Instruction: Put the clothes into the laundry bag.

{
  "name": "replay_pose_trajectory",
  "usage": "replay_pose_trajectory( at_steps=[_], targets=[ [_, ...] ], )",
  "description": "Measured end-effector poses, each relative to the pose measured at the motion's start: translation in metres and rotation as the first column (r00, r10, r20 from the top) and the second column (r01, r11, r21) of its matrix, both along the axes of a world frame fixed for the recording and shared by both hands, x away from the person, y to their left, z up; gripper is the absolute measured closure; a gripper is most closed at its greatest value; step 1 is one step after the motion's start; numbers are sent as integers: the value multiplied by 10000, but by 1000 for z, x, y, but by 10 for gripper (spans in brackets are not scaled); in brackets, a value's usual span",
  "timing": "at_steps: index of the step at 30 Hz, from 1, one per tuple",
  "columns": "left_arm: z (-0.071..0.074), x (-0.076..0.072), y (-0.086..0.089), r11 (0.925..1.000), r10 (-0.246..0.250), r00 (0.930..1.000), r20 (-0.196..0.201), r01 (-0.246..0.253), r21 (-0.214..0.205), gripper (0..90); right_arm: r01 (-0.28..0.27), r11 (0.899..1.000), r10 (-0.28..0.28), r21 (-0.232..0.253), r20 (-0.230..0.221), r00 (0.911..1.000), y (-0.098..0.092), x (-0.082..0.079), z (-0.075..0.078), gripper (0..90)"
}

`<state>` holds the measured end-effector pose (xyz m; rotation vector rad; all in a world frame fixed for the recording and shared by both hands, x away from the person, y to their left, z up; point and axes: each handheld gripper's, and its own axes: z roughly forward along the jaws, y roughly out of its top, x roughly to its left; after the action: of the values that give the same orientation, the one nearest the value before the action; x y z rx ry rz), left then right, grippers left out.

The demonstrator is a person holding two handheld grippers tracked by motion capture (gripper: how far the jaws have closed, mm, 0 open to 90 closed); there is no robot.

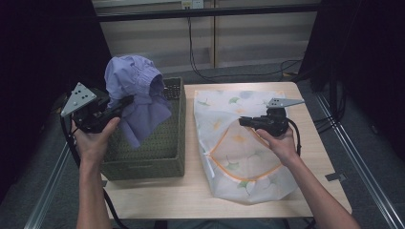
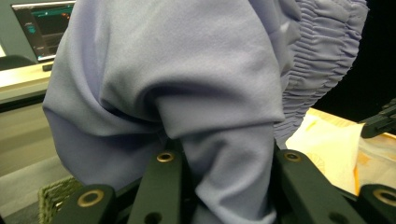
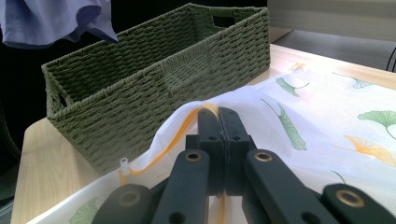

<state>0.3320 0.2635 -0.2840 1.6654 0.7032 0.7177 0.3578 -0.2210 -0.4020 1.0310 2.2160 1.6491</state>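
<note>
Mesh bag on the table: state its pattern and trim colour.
White mesh bag with green and orange ginkgo-leaf print, orange zipper trim; clearest in the high view.

A basket sits left of a laundry bag on the surface; a garment hangs above the basket.

No readable text, labels, brands or numbers; a distant monitor shows only blurred, unreadable marks.

Right gripper jaws pinch orange-trimmed bag edge; green wicker basket beyond.
</note>
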Motion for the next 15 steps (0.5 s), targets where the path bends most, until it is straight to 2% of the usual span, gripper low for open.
replay_pose_trajectory(
  at_steps=[2,4,9,11,15],
  targets=[
    [2,-1,-2,10000,-43,10000,49,43,-4,725,-8,10000,8,-29,1,10000,0,0,0,898],
    [3,-2,-5,9991,-300,9995,-21,300,-292,725,-15,10000,15,-41,21,10000,1,-1,0,899],
    [6,-4,-14,9988,-402,9992,-43,401,-292,726,-40,10000,40,-37,50,10000,1,-1,1,899],
    [7,-5,-18,9974,-555,9985,30,556,-465,725,-39,10000,40,-31,54,10000,1,-1,1,899],
    [9,-7,-25,9969,-735,9973,54,736,-286,725,1,10000,-1,-2,55,10000,1,-1,1,898]
  ],
)
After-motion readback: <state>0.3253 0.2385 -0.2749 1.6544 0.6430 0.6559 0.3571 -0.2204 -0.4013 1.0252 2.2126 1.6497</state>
